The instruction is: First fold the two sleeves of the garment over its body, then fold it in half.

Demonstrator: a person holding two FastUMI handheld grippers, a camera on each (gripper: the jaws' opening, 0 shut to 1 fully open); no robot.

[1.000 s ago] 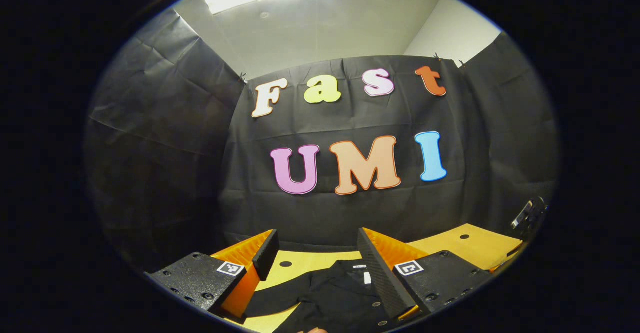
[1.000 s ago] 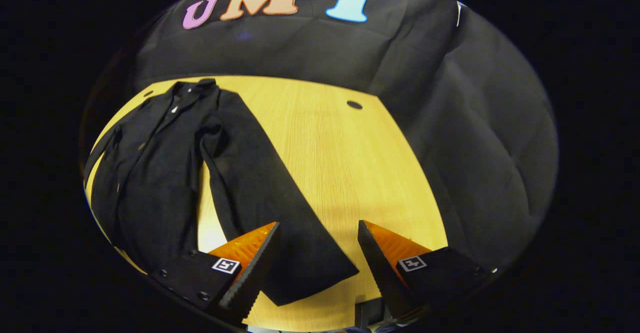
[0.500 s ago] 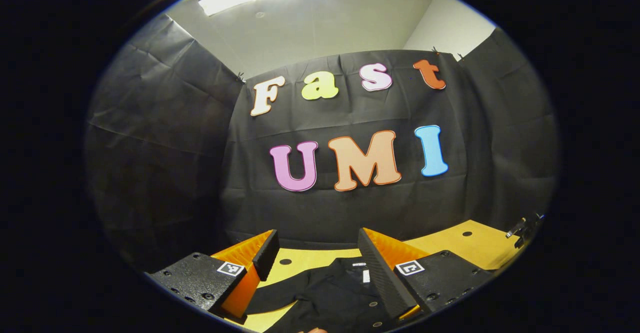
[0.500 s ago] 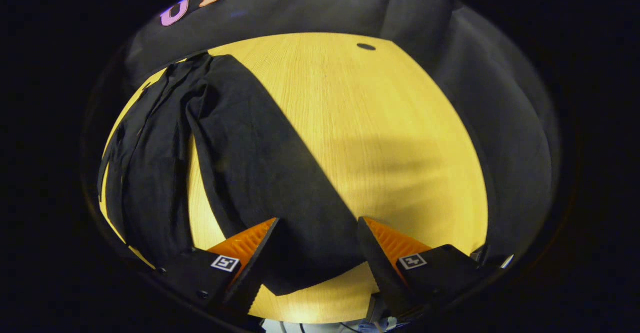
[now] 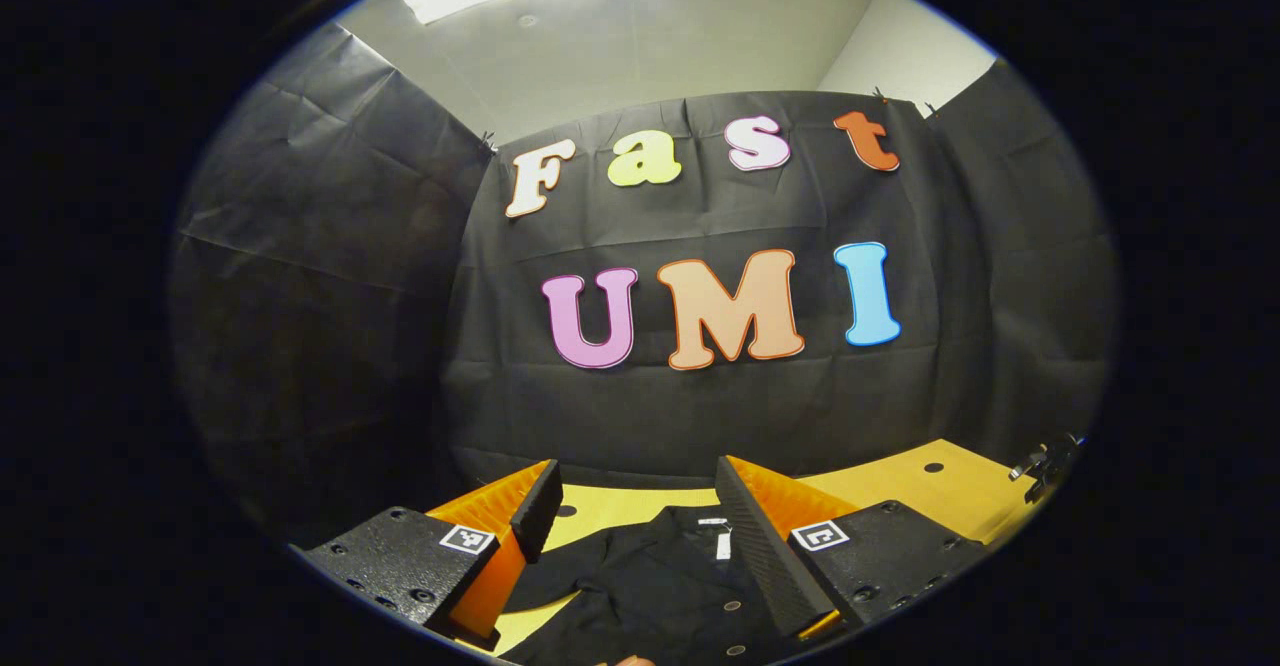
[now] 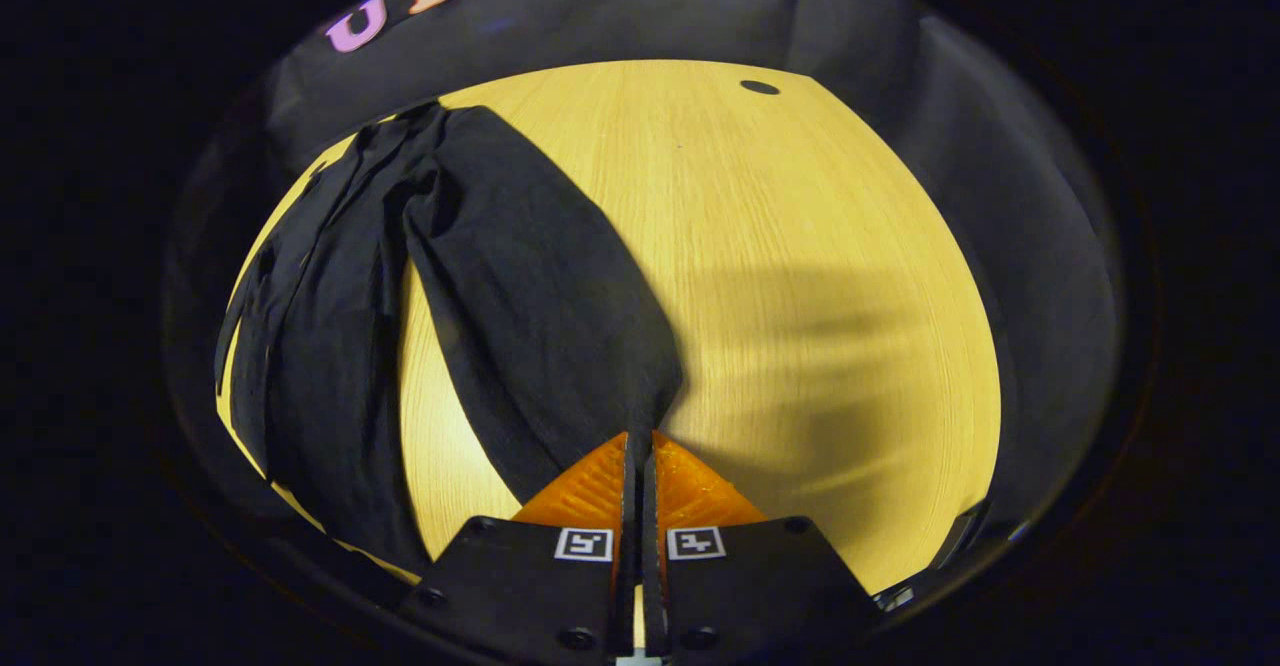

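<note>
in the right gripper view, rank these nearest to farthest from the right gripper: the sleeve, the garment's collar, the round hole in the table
1. The sleeve: its end is pinched between the fingers of the right gripper.
2. The garment's collar: far left, at the top of the garment.
3. The round hole: far right, by the table's back edge. It and the collar are hard to rank.

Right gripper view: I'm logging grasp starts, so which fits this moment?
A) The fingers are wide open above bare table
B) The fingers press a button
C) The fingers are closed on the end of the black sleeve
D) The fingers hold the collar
C: the right gripper has its orange fingers pinched together on the end of the black sleeve, which lies on the wooden table.
</note>
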